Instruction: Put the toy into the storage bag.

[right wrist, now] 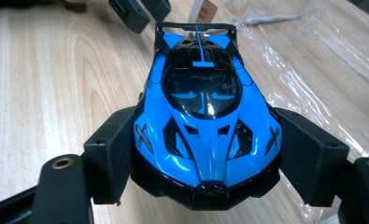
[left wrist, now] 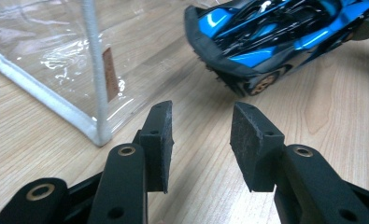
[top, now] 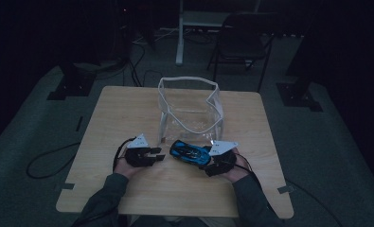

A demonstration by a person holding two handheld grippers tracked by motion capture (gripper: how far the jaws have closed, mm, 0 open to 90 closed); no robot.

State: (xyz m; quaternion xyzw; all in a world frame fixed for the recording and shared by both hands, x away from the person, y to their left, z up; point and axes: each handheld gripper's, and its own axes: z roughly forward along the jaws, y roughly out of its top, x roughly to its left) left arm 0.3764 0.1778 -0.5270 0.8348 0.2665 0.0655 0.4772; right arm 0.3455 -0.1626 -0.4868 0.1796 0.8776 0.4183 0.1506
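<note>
Right gripper [right wrist: 205,154] fingers clamp the blue toy sports car [top: 190,152] across its nose, clear zip pouch [top: 190,106] at 12 o'clock (left gripper [left wrist: 202,140] fingers open, empty).

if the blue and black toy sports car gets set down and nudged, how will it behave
The blue and black toy sports car probably rolls freely: a wheel shows in the left gripper view. Its glossy shell looks stiff, maybe slippery. The thin rear wing seems fragile.

No lettering, brand or number can be read on the toy car [right wrist: 205,126]. The small brown tag [left wrist: 110,73] on the clear bag [top: 189,111] is too blurred to read.
</note>
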